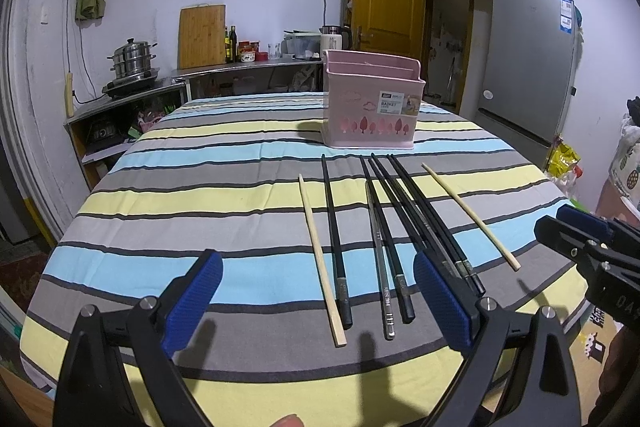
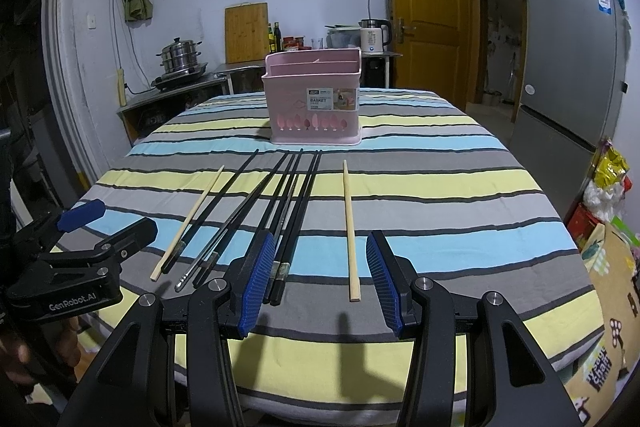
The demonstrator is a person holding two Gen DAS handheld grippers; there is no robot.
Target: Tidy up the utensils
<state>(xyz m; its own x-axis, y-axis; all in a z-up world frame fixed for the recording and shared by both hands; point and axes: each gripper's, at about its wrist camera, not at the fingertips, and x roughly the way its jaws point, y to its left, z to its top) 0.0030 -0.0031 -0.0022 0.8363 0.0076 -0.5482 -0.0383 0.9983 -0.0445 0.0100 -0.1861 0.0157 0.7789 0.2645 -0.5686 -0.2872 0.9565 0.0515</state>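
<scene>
A row of chopsticks lies on the striped tablecloth (image 1: 160, 187), tips toward the far end. In the left wrist view the black chopsticks (image 1: 384, 227) fill the middle of the row: one single stick at its 9 o'clock side, then a grey metal-looking one (image 1: 378, 255), then a tight cluster of black ones whose ends touch or overlap. A pale wooden chopstick (image 1: 318, 255) lies just beside the single black one, at the row's 9 o'clock edge. A second wooden chopstick (image 2: 350, 227) lies apart at the 3 o'clock edge, with a bare strip of cloth between it and the black cluster.

At 12 o'clock from the row stands the pink basket (image 1: 370, 103), upright on the cloth, with a label on its front and divided compartments; just beyond the chopstick tips and not touching them.

The left gripper (image 1: 318, 303) hovers at 6 o'clock of the row, jaws spread wide and empty, the left wooden chopstick and several black ends lying between its blue pads (image 1: 196, 299). The right gripper (image 2: 322, 283) is opened to a narrower gap, also empty, framing the lone wooden chopstick; its left pad stands over the ends of the black cluster.

Beyond the table, at 10 o'clock, a steamer pot (image 1: 132, 61) sits on a counter; a fridge (image 2: 568, 59) stands at 2 o'clock.
</scene>
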